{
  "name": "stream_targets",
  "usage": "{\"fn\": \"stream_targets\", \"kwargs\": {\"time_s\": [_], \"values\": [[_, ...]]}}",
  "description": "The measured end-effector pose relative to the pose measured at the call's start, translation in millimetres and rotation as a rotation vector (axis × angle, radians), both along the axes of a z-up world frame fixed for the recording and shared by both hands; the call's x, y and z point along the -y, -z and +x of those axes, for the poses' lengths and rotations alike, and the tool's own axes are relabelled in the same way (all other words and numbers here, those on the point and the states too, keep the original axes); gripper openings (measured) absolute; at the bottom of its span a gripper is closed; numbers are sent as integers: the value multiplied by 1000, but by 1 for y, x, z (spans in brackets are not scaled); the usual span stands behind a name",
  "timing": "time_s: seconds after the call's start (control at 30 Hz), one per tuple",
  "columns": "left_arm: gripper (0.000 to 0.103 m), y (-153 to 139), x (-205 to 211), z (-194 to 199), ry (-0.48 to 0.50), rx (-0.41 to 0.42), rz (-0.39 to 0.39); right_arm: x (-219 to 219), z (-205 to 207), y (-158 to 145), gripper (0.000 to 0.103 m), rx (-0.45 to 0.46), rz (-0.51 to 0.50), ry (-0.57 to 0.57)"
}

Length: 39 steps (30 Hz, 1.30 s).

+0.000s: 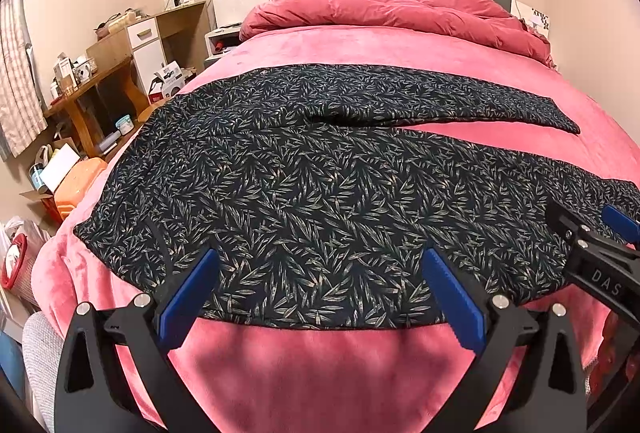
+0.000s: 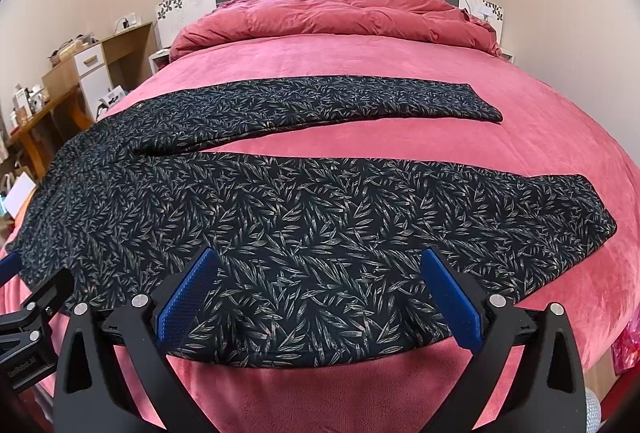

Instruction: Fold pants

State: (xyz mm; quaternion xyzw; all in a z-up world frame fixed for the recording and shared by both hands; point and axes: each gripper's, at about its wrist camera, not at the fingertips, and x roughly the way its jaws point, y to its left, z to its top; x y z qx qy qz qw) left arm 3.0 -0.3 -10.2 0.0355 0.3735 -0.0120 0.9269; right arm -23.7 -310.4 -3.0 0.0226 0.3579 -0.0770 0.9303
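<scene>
Dark leaf-print pants (image 1: 320,177) lie spread flat on the pink bed (image 1: 360,45), waist to the left and both legs running right, parted in a V. My left gripper (image 1: 320,265) is open, its blue pads over the near edge of the waist and hip area. My right gripper (image 2: 320,265) is open over the near edge of the near leg (image 2: 320,225). The far leg (image 2: 340,101) lies flat further back. The right gripper also shows at the right edge of the left wrist view (image 1: 592,233). Neither gripper holds cloth.
A bunched red duvet (image 1: 392,9) lies at the head of the bed by the headboard. A wooden desk (image 1: 88,89) and cluttered boxes (image 1: 68,177) stand left of the bed. The near bed edge (image 2: 320,393) drops off below the grippers.
</scene>
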Motion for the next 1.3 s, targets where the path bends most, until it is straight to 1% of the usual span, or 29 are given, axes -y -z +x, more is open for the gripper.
{"fn": "stream_targets", "kwargs": {"time_s": [0.93,1.3], "values": [[101,6,-1,4,-15,-33,10,1,1,4,100,-11,-2,-6],[101,12,-3,10,-49,-60,41,2,0,3,100,-7,-5,-2]]}}
